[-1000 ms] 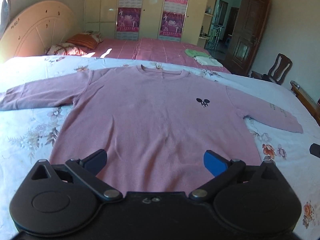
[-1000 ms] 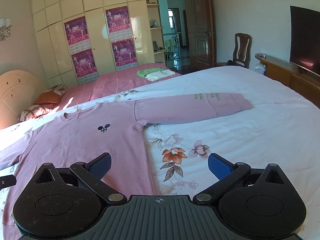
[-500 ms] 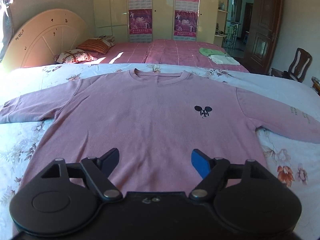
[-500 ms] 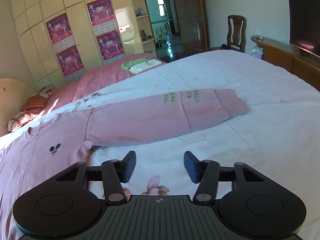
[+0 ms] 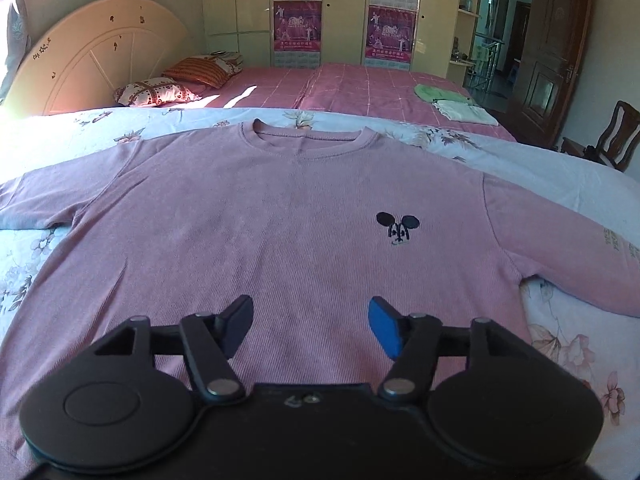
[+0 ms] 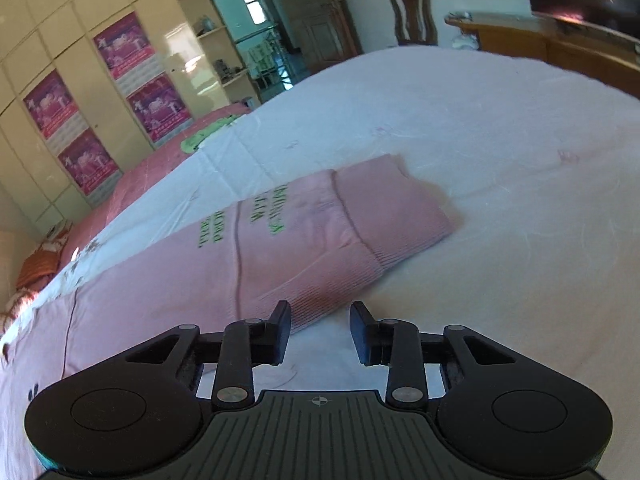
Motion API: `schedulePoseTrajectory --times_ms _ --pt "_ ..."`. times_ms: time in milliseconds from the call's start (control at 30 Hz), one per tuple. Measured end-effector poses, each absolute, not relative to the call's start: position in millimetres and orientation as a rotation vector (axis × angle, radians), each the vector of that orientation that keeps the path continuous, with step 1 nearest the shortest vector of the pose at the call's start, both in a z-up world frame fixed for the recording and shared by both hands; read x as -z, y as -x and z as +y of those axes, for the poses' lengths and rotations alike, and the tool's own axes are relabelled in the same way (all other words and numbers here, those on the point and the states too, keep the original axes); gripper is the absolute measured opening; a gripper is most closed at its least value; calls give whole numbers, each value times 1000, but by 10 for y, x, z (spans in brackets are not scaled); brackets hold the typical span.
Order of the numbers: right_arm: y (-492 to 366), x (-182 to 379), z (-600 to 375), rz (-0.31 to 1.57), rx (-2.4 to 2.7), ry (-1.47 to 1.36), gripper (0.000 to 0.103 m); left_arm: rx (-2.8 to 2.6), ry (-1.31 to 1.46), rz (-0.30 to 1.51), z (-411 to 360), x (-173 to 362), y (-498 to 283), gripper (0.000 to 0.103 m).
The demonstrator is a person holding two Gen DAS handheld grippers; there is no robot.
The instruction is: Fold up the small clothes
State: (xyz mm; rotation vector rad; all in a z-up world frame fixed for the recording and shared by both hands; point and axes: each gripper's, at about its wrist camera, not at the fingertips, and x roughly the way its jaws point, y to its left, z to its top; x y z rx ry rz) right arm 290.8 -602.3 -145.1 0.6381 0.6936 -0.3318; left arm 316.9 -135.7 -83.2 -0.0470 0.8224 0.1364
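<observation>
The left claw (image 5: 311,330) hangs over the lower middle of the shirt (image 5: 280,232), fingers spread wide with nothing between them. The pink shirt lies flat and face up on the bed (image 5: 568,344), spreading ahead of that claw: hem below it, mouse logo (image 5: 398,229) ahead and to its right, collar (image 5: 308,142) farthest off. One sleeve runs out to the claw's left and the other to its right, each reaching the picture's edge. Flowered sheet shows on both sides of the body, more of it to the right.

The right claw (image 6: 320,332) is low over the bed, jaws partly parted and gripping nothing. Its left finger (image 6: 280,330) sits just at the near edge of the sleeve (image 6: 280,240); whether it touches I can't tell. The cuff (image 6: 394,210) lies ahead and slightly right. Bare white bedding stretches ahead and to the right of it, wide open as far as the wooden footboard (image 6: 560,46).

Beyond the left claw, past the collar, a second bed (image 5: 360,88) carries pillows (image 5: 156,91) at far left and a small green and white stack (image 5: 452,104) at far right. Wardrobe doors (image 5: 248,8) stand behind.
</observation>
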Motion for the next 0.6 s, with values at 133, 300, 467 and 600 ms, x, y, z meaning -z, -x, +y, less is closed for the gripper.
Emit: schedulePoseTrajectory --times_ms 133,300,467,600 --pt "-2852 1426 -6207 652 350 -725 34 -176 52 825 -1348 836 -3213 80" --pt "-2737 1415 -6376 610 354 -840 34 -173 59 825 -1348 789 -3332 81" --pt "-2619 1375 -6504 564 397 -881 15 -127 169 858 -1233 816 -3469 81" --pt "-2596 1237 -6452 577 401 -785 10 -124 161 892 -1134 923 -3516 81"
